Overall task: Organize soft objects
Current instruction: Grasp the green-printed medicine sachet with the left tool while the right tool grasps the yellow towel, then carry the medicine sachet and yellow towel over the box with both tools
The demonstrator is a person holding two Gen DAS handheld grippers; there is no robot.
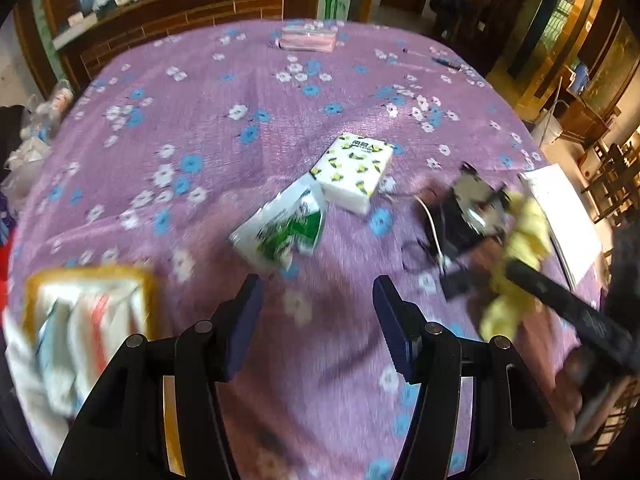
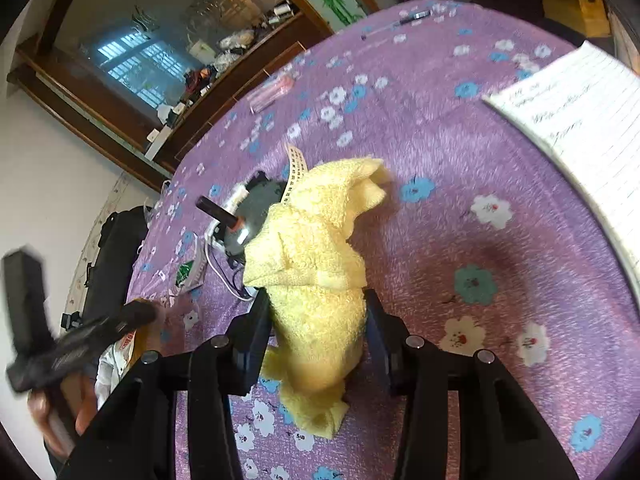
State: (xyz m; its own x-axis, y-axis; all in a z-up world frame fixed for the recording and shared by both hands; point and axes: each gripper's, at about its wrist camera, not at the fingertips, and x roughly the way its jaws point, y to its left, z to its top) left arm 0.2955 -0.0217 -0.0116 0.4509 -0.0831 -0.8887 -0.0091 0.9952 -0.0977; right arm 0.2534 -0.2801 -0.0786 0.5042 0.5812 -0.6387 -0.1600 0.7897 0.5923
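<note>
Right wrist: right tool [image 2: 316,320] clamps yellow towel [image 2: 316,264]; left tool [image 1: 318,312] gapes.

Bare tablecloth [image 1: 320,340] before tissue packs [image 1: 280,232]

I count two tissue packs [image 1: 353,172] [image 1: 280,230] ahead of my left claw, one yellow towel [image 2: 316,264] between my right claw's fingers, one notebook [image 2: 580,128] beyond.
</note>
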